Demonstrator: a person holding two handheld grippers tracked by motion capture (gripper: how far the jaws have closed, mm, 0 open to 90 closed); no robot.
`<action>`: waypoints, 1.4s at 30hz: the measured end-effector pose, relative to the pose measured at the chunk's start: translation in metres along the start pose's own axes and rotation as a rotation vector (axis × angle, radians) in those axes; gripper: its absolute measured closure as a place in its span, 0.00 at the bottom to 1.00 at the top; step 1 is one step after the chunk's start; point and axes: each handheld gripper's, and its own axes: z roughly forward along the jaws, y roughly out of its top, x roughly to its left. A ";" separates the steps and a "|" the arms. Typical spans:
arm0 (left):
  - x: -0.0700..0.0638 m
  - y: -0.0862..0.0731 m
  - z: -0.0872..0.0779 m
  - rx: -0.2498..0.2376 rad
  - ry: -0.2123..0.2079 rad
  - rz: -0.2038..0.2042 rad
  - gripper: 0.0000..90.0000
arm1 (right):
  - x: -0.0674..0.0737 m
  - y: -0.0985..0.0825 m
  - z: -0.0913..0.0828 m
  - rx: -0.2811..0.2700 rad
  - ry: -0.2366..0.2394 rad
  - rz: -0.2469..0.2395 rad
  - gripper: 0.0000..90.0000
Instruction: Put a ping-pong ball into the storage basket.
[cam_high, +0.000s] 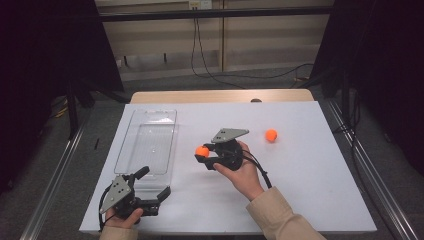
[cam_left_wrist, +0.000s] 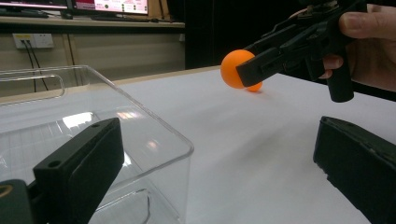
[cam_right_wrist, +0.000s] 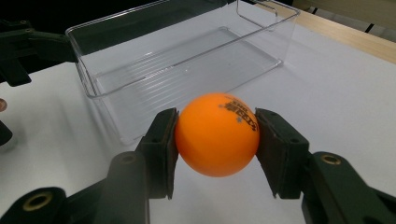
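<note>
Right gripper (cam_right_wrist: 217, 140) clamps an orange ball (cam_right_wrist: 217, 134); left gripper (cam_high: 152, 192) released beside the clear tray (cam_high: 150, 112). Second ball (cam_left_wrist: 256, 87) half hidden, seemingly resting free.

The high view looks forward and down on the whole counter (cam_high: 300, 190). The left gripper view sits low, near the counter top, facing across it. The right gripper view looks down along its claw, very close. All three share the clear tray (cam_high: 147, 142) (cam_left_wrist: 116, 116) (cam_right_wrist: 187, 60); its far end is perhaps blurred.

Grey floor (cam_high: 165, 85), pale wall panels (cam_high: 160, 40), black curtains (cam_high: 45, 60) both sides.
</note>
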 end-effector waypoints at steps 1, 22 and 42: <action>0.000 0.000 0.000 0.001 0.000 0.002 0.02 | 0.000 0.000 0.000 0.000 0.001 -0.001 0.57; 0.000 0.000 0.000 0.002 -0.002 0.003 0.02 | 0.000 0.004 0.008 0.006 -0.004 -0.007 0.57; 0.000 0.000 0.001 0.004 -0.008 0.000 0.02 | -0.001 0.007 0.014 -0.001 -0.003 0.001 0.57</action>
